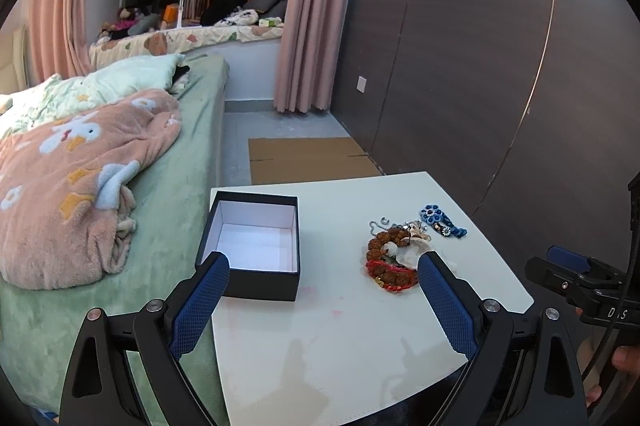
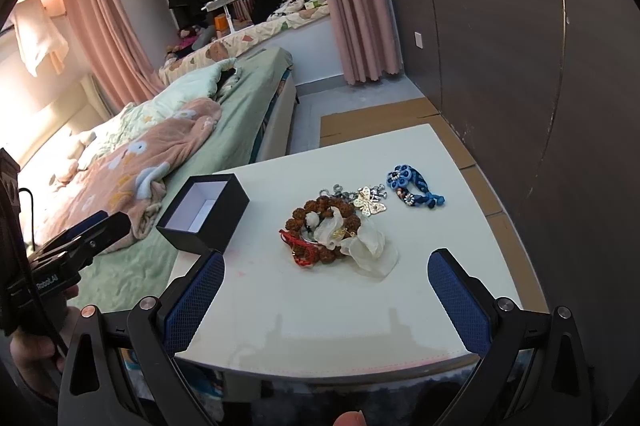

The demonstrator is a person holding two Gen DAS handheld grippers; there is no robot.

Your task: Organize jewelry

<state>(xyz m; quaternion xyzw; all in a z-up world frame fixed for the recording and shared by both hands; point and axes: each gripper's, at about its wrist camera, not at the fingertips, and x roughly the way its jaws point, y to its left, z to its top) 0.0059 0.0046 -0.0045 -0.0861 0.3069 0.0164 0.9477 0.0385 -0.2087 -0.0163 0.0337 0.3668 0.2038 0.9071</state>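
Observation:
An open black box (image 1: 252,246) (image 2: 204,216) with a white, empty inside stands at the left of the white table (image 1: 320,338) (image 2: 320,306). A heap of jewelry lies to its right: a brown bead bracelet (image 1: 386,240) (image 2: 320,207), red cord (image 2: 298,246), a sheer white ribbon (image 2: 366,246), a gold butterfly piece (image 2: 368,203), silver chain bits (image 1: 378,224) and a blue flower ornament (image 1: 440,220) (image 2: 412,185). My left gripper (image 1: 322,262) is open, nothing in it, above the table's near part. My right gripper (image 2: 326,260) is also open and holds nothing, just short of the heap.
A bed (image 1: 172,193) with a green sheet and a pink blanket (image 1: 80,165) runs along the table's left side. A dark panelled wall (image 1: 480,65) stands to the right. Flat cardboard (image 1: 308,157) lies on the floor beyond the table. A hand holds each gripper's handle.

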